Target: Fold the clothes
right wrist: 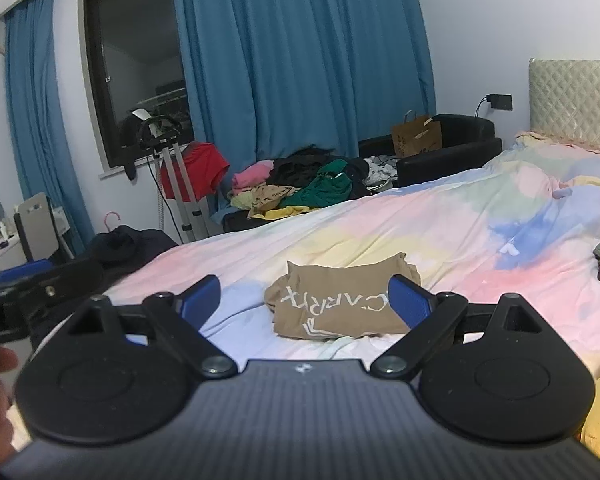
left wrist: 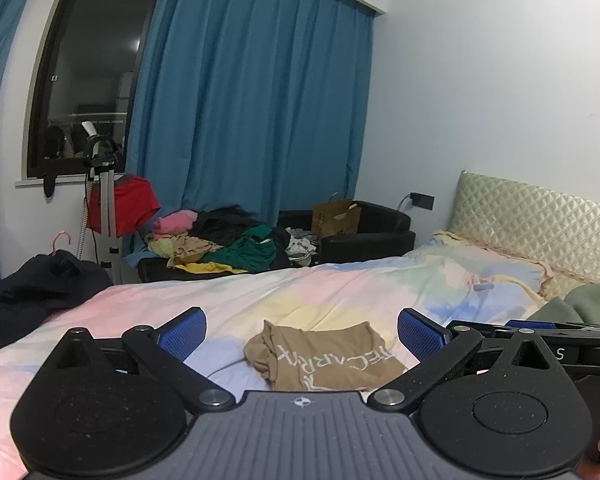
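A tan T-shirt with white lettering lies folded into a small bundle on the pastel bedspread; it also shows in the right wrist view. My left gripper is open and empty, held above the bed just short of the shirt. My right gripper is open and empty, also just short of the shirt. The right gripper shows at the right edge of the left wrist view, and the left gripper shows at the left edge of the right wrist view.
A pile of unfolded clothes lies on a black sofa beyond the bed. A dark garment lies on the bed's left corner. A stand with a red shirt, blue curtains, a quilted headboard and green fabric surround the bed.
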The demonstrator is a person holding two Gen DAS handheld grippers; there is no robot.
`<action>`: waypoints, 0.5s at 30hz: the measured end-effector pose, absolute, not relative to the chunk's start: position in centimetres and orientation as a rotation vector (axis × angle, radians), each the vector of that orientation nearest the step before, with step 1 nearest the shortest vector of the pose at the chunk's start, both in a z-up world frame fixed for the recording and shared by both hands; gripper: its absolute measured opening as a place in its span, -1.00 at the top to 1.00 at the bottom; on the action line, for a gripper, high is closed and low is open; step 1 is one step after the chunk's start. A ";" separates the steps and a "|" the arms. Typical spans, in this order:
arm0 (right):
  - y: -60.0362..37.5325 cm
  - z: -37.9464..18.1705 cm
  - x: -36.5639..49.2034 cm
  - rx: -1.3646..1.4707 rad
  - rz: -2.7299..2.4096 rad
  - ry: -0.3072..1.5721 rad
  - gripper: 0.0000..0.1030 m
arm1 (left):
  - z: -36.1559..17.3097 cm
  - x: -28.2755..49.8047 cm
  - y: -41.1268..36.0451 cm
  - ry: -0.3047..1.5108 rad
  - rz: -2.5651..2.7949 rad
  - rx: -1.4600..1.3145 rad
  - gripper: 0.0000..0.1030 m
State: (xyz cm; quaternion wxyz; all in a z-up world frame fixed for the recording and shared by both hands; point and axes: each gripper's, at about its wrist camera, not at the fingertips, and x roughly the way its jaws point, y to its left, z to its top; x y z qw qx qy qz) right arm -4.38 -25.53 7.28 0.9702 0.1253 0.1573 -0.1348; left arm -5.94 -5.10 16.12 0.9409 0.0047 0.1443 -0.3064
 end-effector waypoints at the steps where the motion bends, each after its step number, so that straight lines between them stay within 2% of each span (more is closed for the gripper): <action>1: -25.4 7.0 -4.4 0.251 -0.274 0.314 -0.80 | 15.8 -5.8 -5.0 0.299 -0.624 0.008 -0.99; 15: -24.9 0.6 -2.6 0.196 -0.320 0.306 -0.80 | 10.5 -3.6 -5.0 0.360 -0.578 0.033 -0.99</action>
